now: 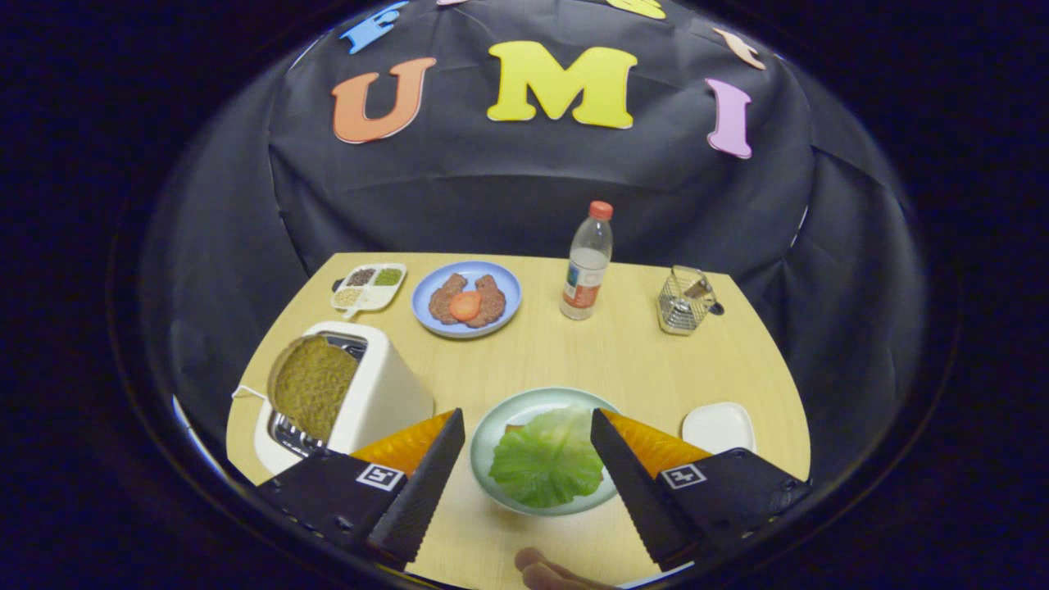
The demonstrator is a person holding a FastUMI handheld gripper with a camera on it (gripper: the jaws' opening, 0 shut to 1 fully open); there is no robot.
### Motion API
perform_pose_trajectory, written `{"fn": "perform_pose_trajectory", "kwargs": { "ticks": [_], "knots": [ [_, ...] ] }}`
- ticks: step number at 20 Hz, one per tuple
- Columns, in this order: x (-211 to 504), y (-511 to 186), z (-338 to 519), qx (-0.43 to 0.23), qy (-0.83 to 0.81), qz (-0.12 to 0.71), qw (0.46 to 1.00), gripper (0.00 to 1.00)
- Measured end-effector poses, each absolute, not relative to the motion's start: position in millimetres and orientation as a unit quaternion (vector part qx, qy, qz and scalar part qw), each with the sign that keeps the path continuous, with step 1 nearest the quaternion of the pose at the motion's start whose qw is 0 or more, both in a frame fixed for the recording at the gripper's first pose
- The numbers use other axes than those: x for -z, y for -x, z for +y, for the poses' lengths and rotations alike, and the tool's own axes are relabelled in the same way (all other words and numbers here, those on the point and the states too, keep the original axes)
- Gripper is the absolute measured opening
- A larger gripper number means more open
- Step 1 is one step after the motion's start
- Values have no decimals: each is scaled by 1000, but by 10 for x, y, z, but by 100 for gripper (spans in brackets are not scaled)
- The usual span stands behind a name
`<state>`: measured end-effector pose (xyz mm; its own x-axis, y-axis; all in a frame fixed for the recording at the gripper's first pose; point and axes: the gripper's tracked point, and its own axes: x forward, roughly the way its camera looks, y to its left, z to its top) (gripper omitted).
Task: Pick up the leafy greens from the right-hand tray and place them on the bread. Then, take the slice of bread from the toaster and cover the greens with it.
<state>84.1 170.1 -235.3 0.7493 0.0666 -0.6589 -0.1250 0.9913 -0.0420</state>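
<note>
A green leaf lies on a slice of bread in a pale green plate on the wooden table, between my two fingers and below them. My gripper stands open above the plate with nothing held. A white toaster sits just beyond my left finger, with a brown slice of bread standing up out of its slot. A small white tray lies bare to the right of the plate, beside my right finger.
A blue plate with two brown patties and an orange slice sits at the back. A divided snack dish, a plastic bottle and a wire basket stand along the far side. Fingertips of a hand show at the near table edge.
</note>
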Motion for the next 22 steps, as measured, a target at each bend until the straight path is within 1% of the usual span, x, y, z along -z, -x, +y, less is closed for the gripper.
{"fn": "perform_pose_trajectory", "kwargs": {
  "ticks": [4, 10, 15, 19, 21, 22],
  "knots": [
    [2076, -831, 2153, -76, 42, 341, 936, 97],
    [2003, -760, 2799, -108, 30, 360, 926, 97],
    [2114, -765, 3209, -136, 47, 372, 917, 97],
    [2283, -809, 3335, -134, 62, 390, 909, 92],
    [2366, -820, 3395, -129, 62, 403, 904, 80],
    [2408, -836, 3399, -116, 64, 412, 902, 74]
  ]
}}
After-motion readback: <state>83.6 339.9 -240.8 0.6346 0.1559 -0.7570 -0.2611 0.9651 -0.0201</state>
